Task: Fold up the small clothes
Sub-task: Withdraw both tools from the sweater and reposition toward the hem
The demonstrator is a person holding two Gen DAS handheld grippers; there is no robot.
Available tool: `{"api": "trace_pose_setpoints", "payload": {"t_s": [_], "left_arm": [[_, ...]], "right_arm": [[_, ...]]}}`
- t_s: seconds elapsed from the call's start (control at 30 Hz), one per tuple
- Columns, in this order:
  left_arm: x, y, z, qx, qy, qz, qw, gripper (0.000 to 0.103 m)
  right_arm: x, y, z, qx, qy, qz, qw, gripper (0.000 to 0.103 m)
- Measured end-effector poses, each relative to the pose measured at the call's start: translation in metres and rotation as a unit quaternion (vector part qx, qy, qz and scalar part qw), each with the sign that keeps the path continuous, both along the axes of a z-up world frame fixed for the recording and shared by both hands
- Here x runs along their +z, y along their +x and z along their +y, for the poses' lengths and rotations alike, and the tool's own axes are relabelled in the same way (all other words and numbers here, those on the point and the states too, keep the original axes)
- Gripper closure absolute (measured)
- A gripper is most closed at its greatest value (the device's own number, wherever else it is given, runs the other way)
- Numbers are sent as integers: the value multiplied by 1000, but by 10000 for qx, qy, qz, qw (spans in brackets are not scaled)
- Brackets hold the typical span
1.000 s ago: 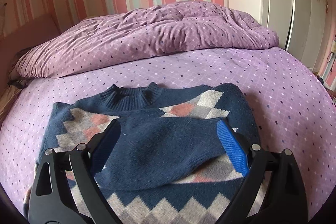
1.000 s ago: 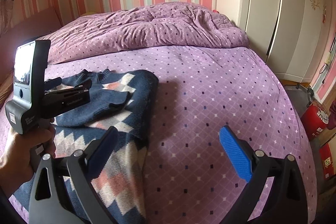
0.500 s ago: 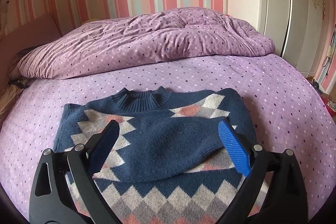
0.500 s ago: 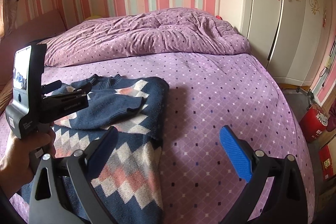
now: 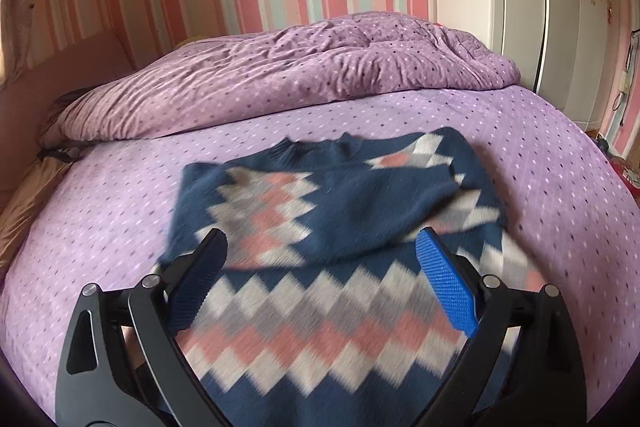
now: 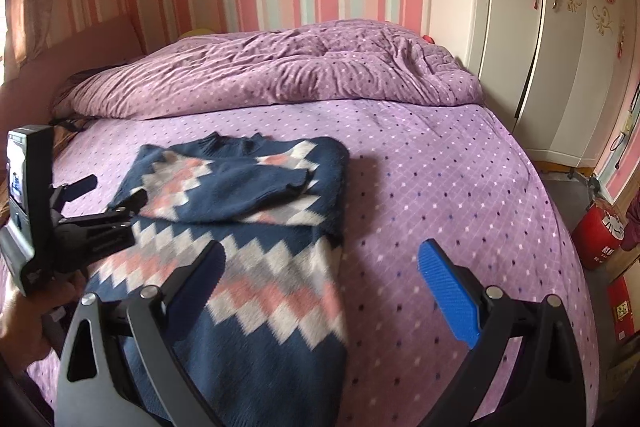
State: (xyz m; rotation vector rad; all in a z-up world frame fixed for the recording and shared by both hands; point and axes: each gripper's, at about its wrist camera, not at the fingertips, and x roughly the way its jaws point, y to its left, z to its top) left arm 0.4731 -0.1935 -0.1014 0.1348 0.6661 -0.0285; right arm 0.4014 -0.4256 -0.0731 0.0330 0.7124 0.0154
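both tools gape empty over the blurred sweater (image 5: 340,267), its hem cut off below.

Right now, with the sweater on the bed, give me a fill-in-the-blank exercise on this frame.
1. The sweater lies on the ____ bedspread.
2. Both the left gripper and the right gripper are ____.
3. A navy sleeve is folded across the sweater's ____.

Missing words: purple; open; chest
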Motion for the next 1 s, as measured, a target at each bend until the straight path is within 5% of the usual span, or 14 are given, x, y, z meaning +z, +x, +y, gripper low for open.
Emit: {"api": "trace_pose_setpoints", "payload": {"t_s": [0.3,0.53,0.77,1.0], "left_arm": [[40,-131,77,197,-233,-284,9991,3],[48,-233,118,254,-8,-481,9985,3],[34,-296,165,429,-151,-337,9984,3],[-34,-305,206,790,148,30,9968,3]], "right_arm": [[11,-97,32,169,24,-61,9998,5],[6,-178,56,253,161,-4,9995,2],[-17,-230,73,240,197,272,9991,2],[-72,-240,47,-352,508,683,9957,2]]}}
